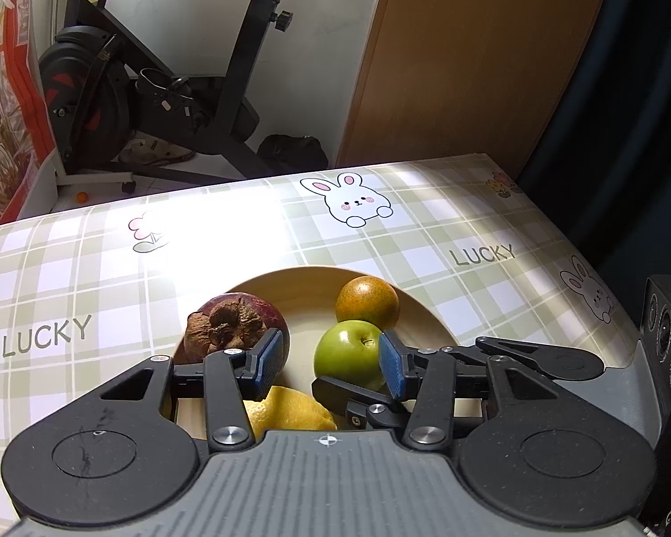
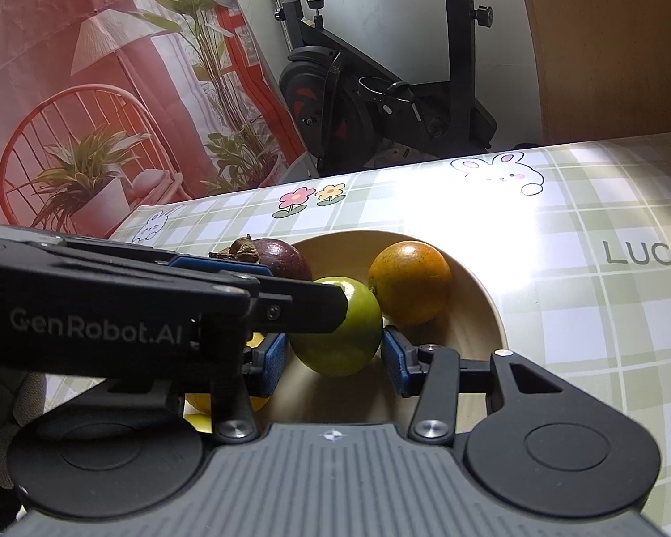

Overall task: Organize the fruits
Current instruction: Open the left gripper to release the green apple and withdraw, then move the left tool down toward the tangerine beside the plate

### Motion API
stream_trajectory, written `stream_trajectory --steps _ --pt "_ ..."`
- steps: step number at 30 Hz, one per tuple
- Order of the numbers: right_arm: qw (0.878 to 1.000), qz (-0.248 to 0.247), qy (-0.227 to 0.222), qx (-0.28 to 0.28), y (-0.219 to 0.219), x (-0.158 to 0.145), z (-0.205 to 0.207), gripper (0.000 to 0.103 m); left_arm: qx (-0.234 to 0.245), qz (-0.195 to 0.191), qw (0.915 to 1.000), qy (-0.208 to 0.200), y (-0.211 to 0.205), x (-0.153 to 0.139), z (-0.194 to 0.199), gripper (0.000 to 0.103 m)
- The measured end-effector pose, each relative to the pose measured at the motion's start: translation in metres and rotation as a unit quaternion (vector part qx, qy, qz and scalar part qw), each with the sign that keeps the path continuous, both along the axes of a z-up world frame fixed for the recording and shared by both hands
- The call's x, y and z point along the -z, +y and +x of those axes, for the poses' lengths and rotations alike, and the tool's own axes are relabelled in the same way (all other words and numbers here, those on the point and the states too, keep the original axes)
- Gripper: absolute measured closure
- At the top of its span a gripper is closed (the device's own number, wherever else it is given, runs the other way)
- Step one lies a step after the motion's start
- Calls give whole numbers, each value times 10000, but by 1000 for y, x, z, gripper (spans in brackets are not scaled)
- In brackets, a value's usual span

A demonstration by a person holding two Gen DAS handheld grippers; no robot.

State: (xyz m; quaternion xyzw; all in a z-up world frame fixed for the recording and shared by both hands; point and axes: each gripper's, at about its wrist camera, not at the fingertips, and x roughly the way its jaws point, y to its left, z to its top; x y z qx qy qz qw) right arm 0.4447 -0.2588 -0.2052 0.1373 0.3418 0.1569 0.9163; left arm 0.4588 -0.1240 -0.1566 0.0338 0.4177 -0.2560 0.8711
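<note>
A cream plate (image 1: 290, 282) (image 2: 478, 313) on the checked tablecloth holds a green apple (image 1: 344, 353) (image 2: 340, 340), an orange (image 1: 367, 306) (image 2: 409, 282), a dark purple fruit with a dried brown top (image 1: 241, 326) (image 2: 286, 259) and a lemon (image 1: 290, 411) (image 2: 197, 402). My right gripper (image 2: 335, 364) has its blue pads against both sides of the apple, which rests on the plate. My left gripper (image 1: 331, 362) hovers open over the plate, its left pad by the purple fruit and its right pad by the apple. One of its fingers (image 2: 308, 308) crosses in front of the apple.
The tablecloth (image 1: 67, 291) carries rabbit and flower prints, and the table's far edge runs behind the plate. Beyond it stand an exercise bike (image 1: 156, 89) (image 2: 380, 89), a wooden panel (image 1: 469, 67) and a red printed curtain (image 2: 89, 89).
</note>
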Motion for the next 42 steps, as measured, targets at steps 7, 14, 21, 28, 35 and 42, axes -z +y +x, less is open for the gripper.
stream_trajectory --steps 7,14,21,28,35,42 --pt "9998 -75 -142 147 1 -13 -17 54 -173 -335 9992 -135 23 -15 -14 53" --pt "9991 -111 -356 199 9 -30 -44 54 -375 -460 9976 -356 49 -33 -34 53" --pt "9976 -276 -616 124 28 -48 -69 54 -618 -230 9955 -683 77 -50 -51 53" --pt "9968 -392 -698 -83 46 -55 -87 54 -961 -266 9919 -782 111 -54 -68 53" --pt "9969 -428 -596 -287 61 -52 -94 54 -1048 -153 9916 -745 128 -48 -80 53" --pt "9966 -503 -453 -460 71 -46 -102 54 -1158 -230 9904 -718 142 -42 -93 53"
